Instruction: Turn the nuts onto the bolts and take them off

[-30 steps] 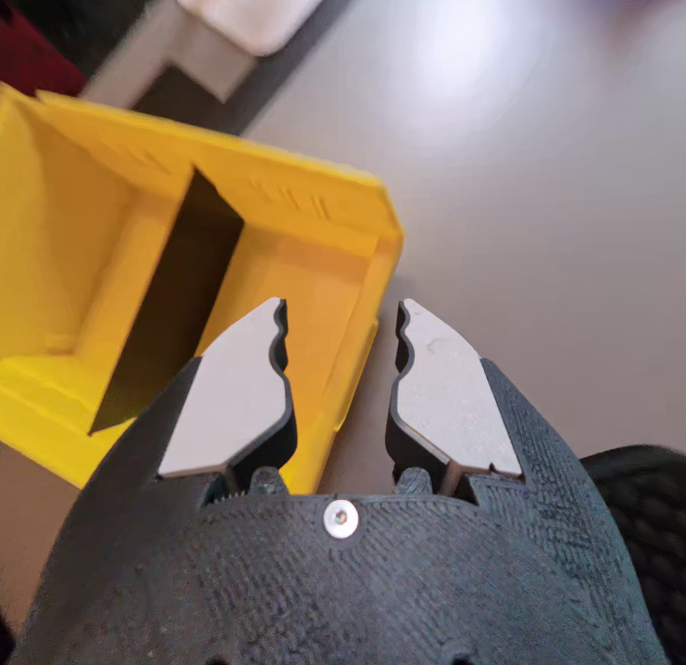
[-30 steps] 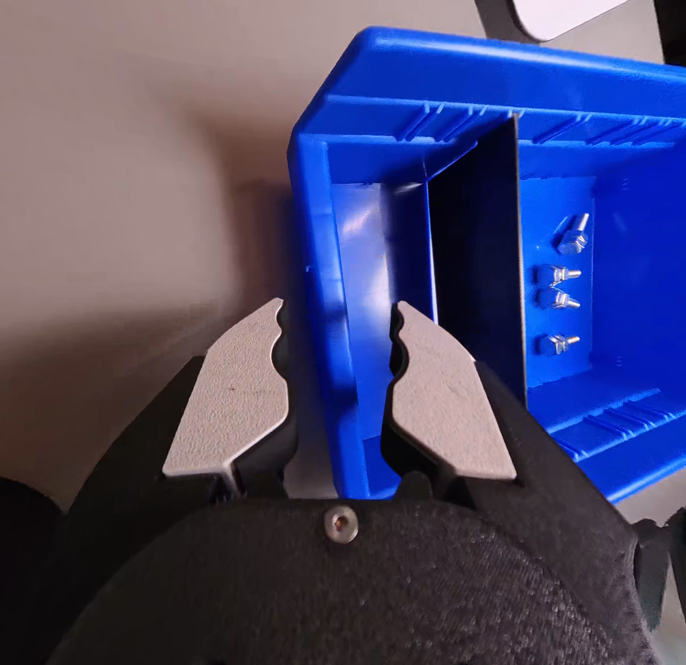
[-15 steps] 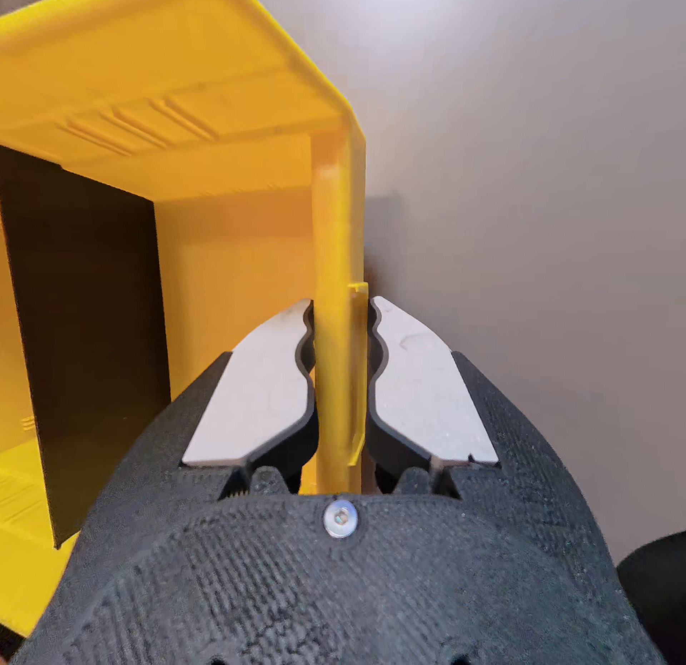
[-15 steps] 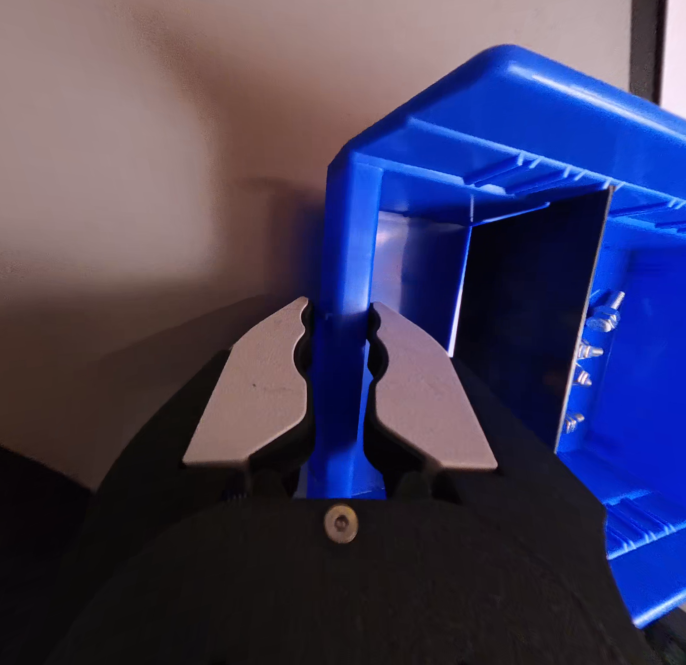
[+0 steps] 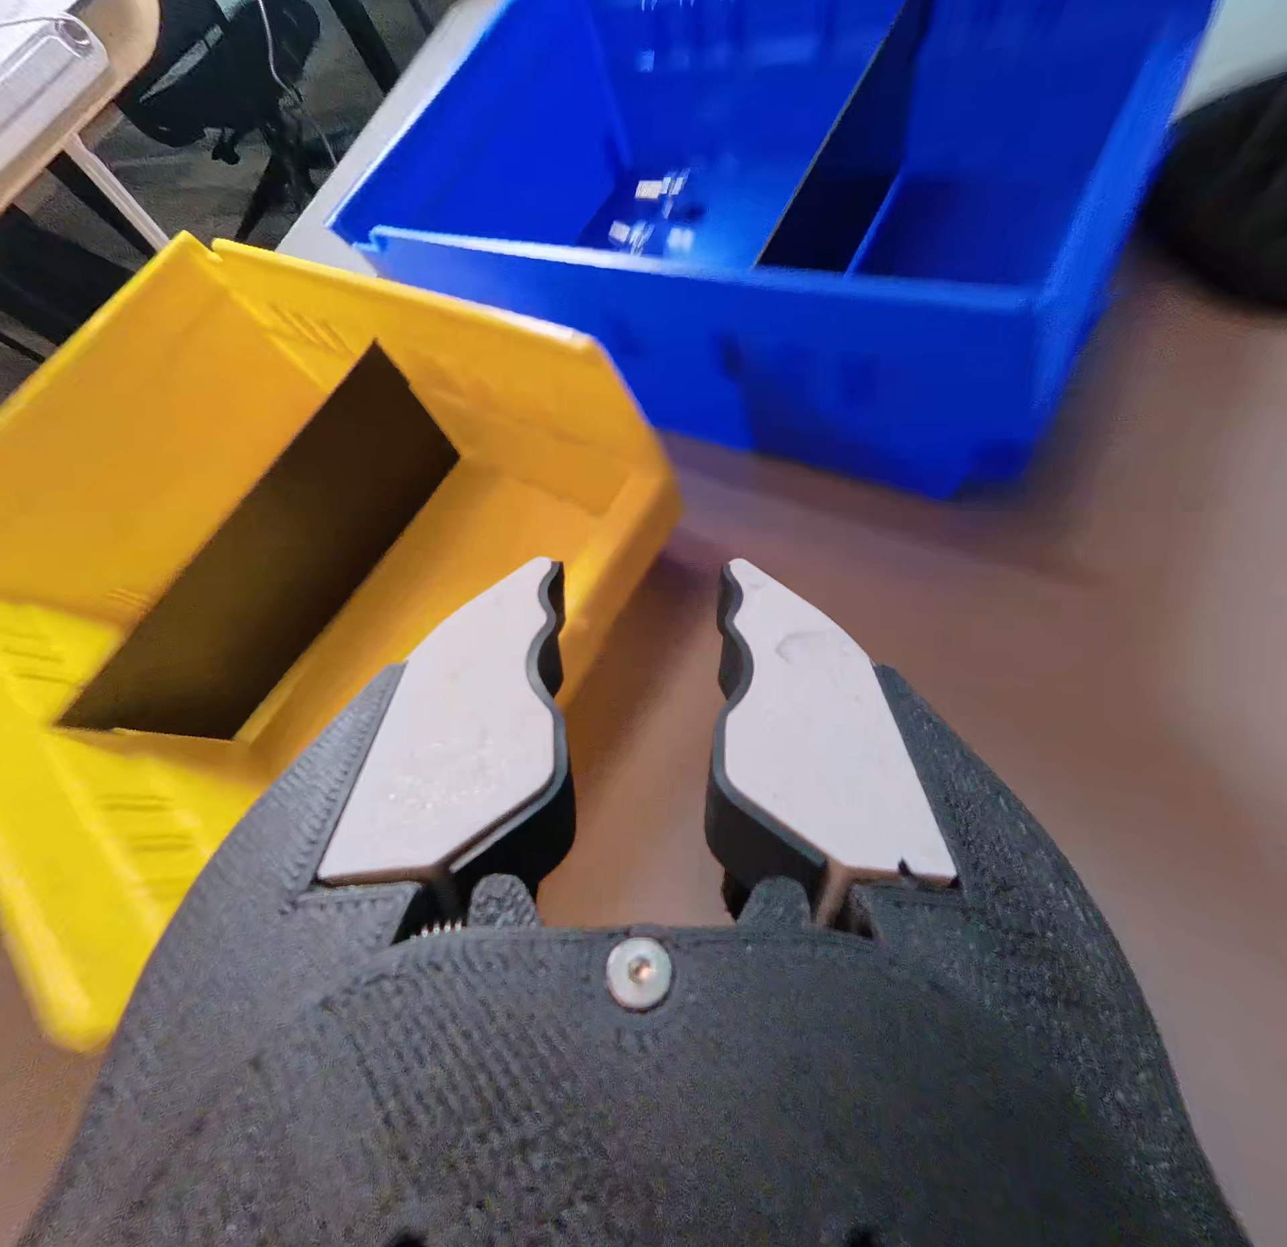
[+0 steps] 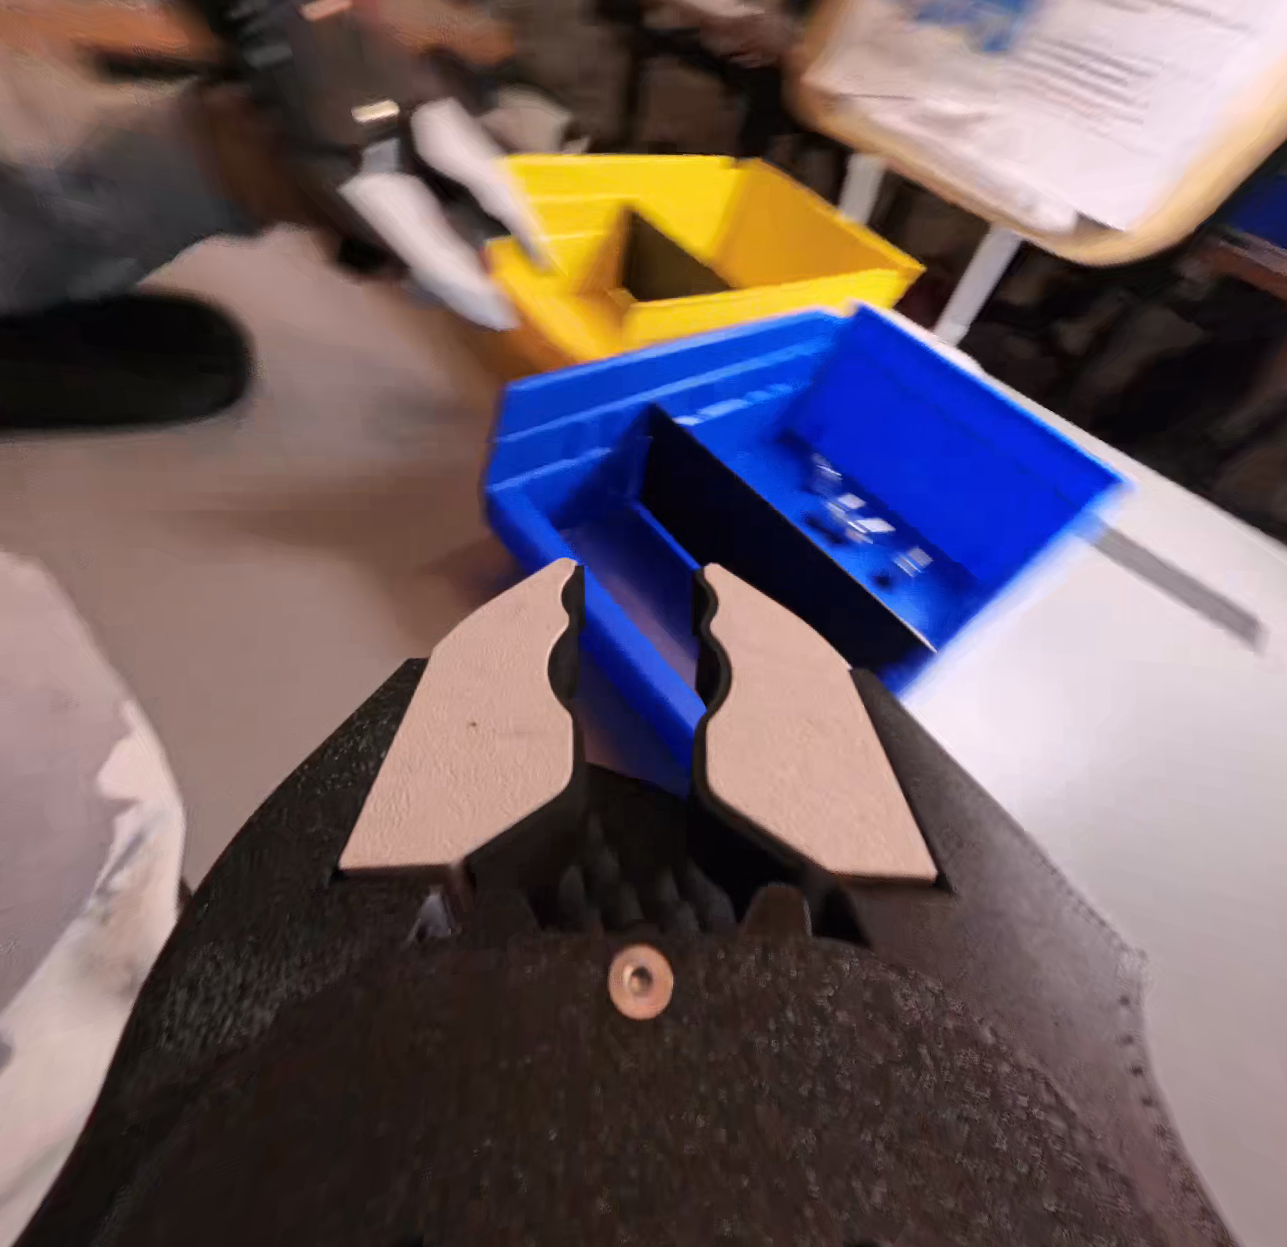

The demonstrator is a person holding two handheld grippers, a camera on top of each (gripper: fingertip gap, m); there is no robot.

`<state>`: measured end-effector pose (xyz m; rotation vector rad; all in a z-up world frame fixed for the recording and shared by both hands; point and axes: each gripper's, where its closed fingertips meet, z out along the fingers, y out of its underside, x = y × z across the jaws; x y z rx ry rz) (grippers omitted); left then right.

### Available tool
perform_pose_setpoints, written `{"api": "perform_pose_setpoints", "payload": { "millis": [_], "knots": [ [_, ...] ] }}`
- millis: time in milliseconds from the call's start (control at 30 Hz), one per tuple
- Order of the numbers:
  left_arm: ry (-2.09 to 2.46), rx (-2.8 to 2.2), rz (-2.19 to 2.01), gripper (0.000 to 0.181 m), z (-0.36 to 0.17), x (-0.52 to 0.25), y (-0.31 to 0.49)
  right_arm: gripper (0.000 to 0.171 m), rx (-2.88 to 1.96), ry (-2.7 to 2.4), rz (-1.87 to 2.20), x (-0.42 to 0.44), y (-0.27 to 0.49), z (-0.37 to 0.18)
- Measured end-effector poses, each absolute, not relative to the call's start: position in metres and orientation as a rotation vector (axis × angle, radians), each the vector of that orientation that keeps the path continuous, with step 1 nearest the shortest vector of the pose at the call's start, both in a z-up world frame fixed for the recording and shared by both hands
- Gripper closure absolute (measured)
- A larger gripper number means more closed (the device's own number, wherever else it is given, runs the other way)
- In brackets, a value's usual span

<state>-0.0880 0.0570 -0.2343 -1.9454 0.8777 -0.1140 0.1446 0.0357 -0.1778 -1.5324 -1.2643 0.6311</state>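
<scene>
Beyond your bench [image 5: 1044, 656], which is brown and bare between the bins, you have a black office chair [image 5: 223, 50] on the floor at the upper left of the left wrist view. In the right wrist view, a light-edged table [image 6: 905, 169] carrying printed sheets [image 6: 1044, 64] stands behind, everything around it too blurred to identify.

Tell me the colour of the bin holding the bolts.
Blue bin; clearest in the left wrist view.
</scene>
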Motion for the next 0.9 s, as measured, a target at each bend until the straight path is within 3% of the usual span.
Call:
{"api": "perform_pose_setpoints", "payload": {
  "millis": [133, 333, 900],
  "knots": [
    [0.497, -1.911, -0.496, 0.136, -0.226, -0.037, 0.019, 0.135, -1.734, -0.784, 0.540, 0.222, 0.082, -0.206],
    [0.234, -1.893, -0.543, 0.123, -0.246, 0.016, 0.034, 0.117, -1.869, -0.700, 0.550, 0.191, 0.117, -0.243],
    [0.139, -1.920, -0.315, 0.149, -0.263, 0.014, 0.081, 0.137, -1.917, -0.609, 0.461, 0.168, 0.141, -0.253]
  ]
}}
